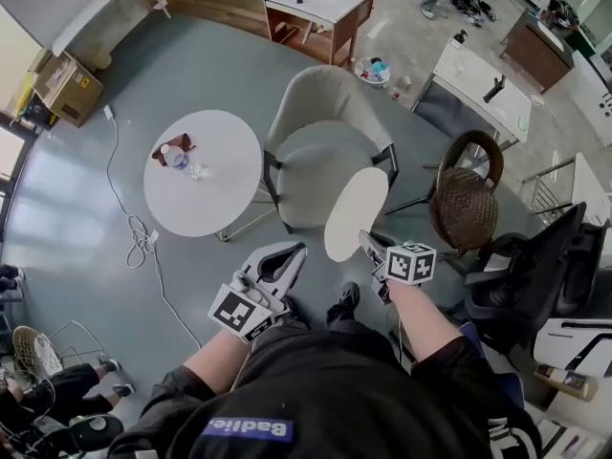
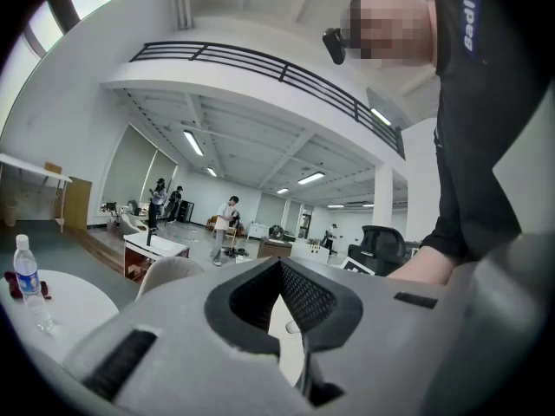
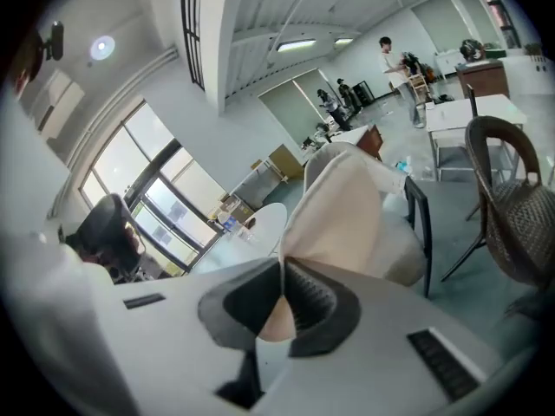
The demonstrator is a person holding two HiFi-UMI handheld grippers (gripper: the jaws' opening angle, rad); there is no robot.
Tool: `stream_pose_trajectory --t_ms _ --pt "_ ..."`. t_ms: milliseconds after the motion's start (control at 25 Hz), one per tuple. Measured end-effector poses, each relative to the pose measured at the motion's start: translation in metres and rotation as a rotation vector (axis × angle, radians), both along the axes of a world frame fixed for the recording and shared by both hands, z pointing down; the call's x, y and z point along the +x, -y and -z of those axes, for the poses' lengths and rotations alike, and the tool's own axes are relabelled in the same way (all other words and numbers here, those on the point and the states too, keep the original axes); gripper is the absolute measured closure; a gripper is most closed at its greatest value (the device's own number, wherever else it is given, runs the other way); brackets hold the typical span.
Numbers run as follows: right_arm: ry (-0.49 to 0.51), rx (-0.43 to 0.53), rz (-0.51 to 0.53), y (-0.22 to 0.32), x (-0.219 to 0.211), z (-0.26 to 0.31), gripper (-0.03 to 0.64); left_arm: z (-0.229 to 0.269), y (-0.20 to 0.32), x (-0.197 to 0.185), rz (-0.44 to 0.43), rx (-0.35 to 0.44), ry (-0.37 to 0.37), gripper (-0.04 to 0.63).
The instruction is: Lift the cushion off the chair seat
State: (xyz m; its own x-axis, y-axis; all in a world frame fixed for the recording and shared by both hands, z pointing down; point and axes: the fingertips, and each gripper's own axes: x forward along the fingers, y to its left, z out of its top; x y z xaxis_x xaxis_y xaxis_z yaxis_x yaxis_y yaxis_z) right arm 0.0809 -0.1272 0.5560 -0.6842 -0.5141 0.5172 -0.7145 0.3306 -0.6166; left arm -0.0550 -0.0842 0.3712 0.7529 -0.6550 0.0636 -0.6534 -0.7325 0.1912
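The cushion (image 1: 356, 213) is pinched by its lower edge in the right gripper (image 1: 371, 245) and is held clear of the chair (image 1: 316, 165), at the seat's 5 o'clock, with the forearm stretched forward. The left gripper (image 1: 293, 254) is held at the right gripper's 9 o'clock, jaws together and empty, pointed toward 1 o'clock.

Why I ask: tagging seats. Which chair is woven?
The brown wicker chair, right of the padded chair; that one and the black office chair aren't woven.
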Motion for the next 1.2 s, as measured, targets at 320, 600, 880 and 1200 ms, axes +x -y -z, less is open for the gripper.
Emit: stream_pose_trajectory --t_ms 320,600,880,1200 --pt "-0.024 0.121 0.162 -0.036 -0.022 0.08 0.583 0.02 -0.011 0.005 -0.015 0.025 -0.005 0.583" --pt "0.019 0.218 0.224 -0.052 -0.048 0.145 0.583 0.037 -0.02 0.015 -0.051 0.058 -0.015 0.583" --pt "0.03 0.346 0.267 -0.065 -0.069 0.194 0.583 0.063 -0.029 0.019 -0.083 0.079 -0.026 0.583" --pt "0.035 0.409 0.285 -0.081 -0.076 0.218 0.583 0.071 -0.038 0.027 -0.113 0.086 -0.032 0.583"
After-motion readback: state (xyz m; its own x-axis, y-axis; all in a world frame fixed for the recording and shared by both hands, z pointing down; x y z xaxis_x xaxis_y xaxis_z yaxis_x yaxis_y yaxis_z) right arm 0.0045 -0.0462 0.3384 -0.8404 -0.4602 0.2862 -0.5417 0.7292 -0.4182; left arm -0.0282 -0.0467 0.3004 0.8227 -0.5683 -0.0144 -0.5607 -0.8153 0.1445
